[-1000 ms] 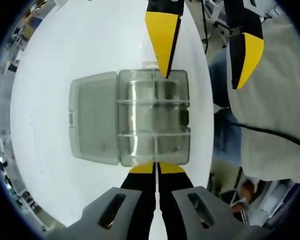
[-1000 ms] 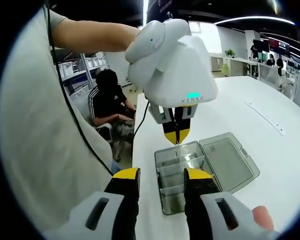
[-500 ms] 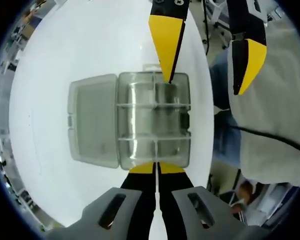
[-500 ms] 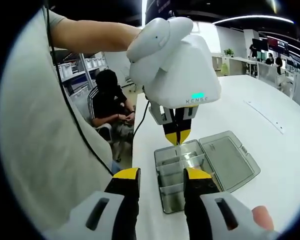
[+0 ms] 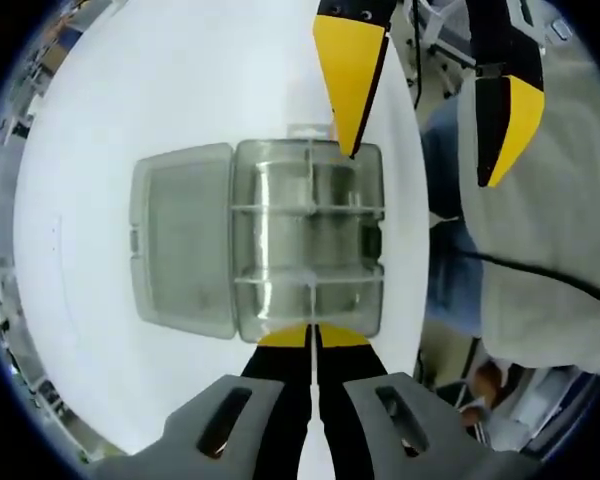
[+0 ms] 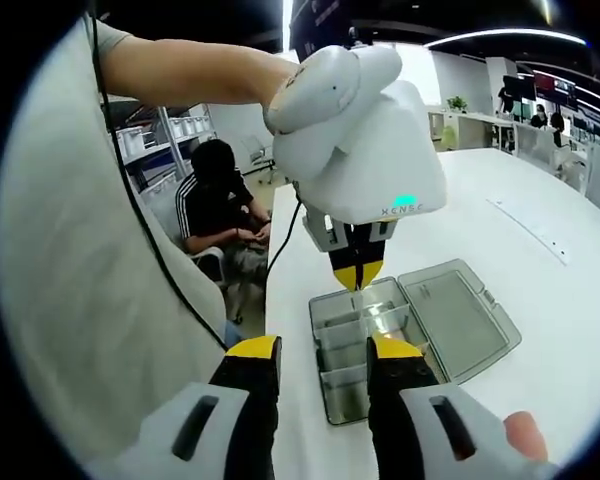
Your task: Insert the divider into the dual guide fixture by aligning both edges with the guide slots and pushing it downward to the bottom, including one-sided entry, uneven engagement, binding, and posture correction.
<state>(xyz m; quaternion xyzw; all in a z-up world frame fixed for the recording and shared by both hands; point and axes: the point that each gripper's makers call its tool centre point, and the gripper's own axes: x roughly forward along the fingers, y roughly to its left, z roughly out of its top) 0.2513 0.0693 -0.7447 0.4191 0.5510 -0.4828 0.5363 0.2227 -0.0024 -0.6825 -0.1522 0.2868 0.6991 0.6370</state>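
Surface: white table (image 5: pixel 180 90).
Fixture: clear compartmented plastic box (image 5: pixel 308 240), lid open, lay beneath both grippers.
Left gripper (image 5: pixel 311 336): jaws together, above box edge.
Right gripper (image 6: pixel 323 352): jaws apart, empty.

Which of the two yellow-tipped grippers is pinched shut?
The left gripper, hanging over the clear box: its yellow tips meet. The right gripper has a wide gap between its jaws.

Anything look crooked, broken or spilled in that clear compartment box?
Nothing stands out. The clear compartment box sits flat on the white table, its lid open flat beside it, its dividers straight. No spill or damage shows.
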